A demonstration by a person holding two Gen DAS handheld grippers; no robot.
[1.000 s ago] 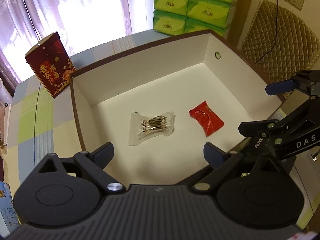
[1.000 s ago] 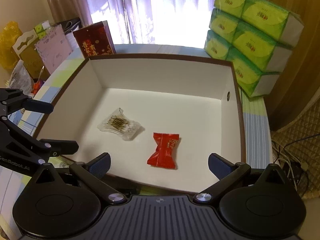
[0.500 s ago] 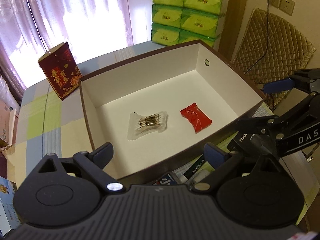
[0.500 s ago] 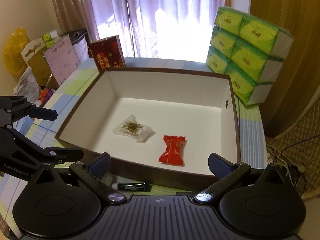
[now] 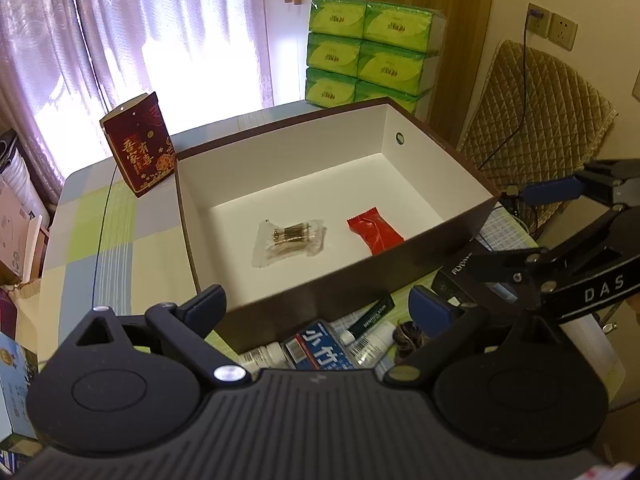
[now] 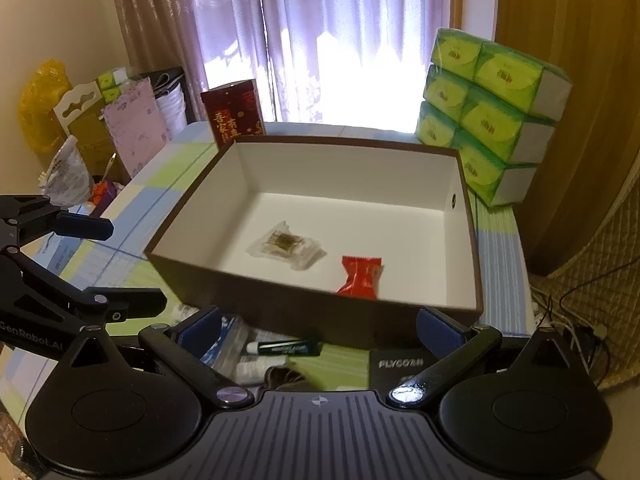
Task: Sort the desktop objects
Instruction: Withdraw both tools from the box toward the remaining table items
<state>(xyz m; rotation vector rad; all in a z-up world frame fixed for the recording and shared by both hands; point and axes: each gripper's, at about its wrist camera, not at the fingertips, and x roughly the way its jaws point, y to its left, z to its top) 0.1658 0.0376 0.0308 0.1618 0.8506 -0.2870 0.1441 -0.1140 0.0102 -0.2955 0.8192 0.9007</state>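
A brown box with white inside sits on the checked table. In it lie a clear packet of cotton swabs and a red candy wrapper. In front of the box lie a dark green tube, a blue-and-white pack, small white bottles, a brown hair tie and a black FLYCO box. My left gripper and right gripper both hang open above these items, holding nothing.
A dark red gift box stands behind the box's left corner. Stacked green tissue packs rise at the back right. Bags and cartons crowd the left; a quilted chair and cables are right.
Both grippers have pulled back and up from the box. The loose items on the table in front of the box have come into view. Both stay open.
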